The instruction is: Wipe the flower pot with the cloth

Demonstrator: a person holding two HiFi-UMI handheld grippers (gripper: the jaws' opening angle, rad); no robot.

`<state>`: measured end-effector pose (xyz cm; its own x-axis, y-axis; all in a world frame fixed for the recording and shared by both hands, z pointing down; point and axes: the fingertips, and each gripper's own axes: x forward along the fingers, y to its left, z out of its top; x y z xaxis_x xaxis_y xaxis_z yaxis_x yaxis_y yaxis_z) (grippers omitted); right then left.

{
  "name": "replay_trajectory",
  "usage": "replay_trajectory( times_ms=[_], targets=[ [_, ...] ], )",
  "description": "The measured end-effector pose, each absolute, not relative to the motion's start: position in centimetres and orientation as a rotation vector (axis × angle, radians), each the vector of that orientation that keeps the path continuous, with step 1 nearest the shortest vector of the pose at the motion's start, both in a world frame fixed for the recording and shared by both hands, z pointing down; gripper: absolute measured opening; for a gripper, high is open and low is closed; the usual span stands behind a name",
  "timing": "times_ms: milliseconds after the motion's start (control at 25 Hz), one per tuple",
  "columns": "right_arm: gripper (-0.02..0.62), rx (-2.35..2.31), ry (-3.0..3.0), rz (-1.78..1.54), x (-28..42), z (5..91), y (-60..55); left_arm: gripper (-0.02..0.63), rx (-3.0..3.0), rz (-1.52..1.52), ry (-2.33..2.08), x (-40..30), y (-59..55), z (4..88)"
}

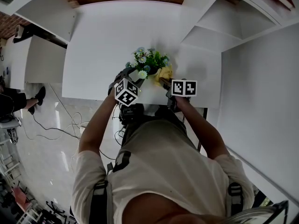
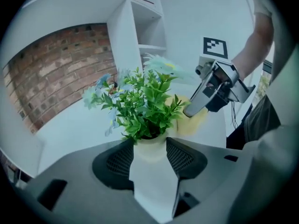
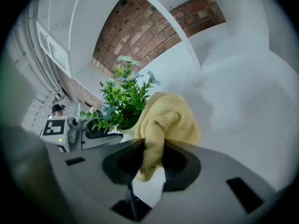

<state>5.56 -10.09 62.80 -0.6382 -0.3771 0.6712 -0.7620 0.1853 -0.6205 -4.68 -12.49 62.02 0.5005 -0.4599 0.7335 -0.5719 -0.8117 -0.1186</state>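
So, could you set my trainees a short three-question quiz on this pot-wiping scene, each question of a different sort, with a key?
1. Multiple choice: what is the right gripper shut on? A a sponge; B a yellow cloth; C a brush.
2. True or false: the flower pot sits between the jaws of the left gripper.
3. Short answer: in the head view, on which side of the artificial plant is the yellow cloth?
Key: 1 B. 2 true. 3 the picture's right side.

Flower pot point(image 2: 150, 149) on white table point(image 1: 107, 45)
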Motion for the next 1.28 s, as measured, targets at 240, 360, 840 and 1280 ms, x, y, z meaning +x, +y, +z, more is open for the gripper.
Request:
replay_trajectory(
  times_ms=[240,360,840,1280],
  targets=[
    [0.098,1.022,-2.085,1.453,4.4,63.7,-8.4,0.212,2.453,1.044,-1.042,-4.0,-10.8,62.5],
    [0.098,1.005,-2.089,1.454,4.0,63.8,-8.1,0.215,2.428,0.997,-1.051,-3.4,-9.9,62.4],
    [0.098,1.032,-2.096,1.440,5.2,63.2,-9.3,0.311,2.647,1.146,-0.780,-5.4,-11.8,60.2],
    [0.098,0.978,-2.103,1.429,4.7,63.2,-9.1,0.305,2.757,1.309,-0.737,-3.9,-12.7,62.1]
  ],
)
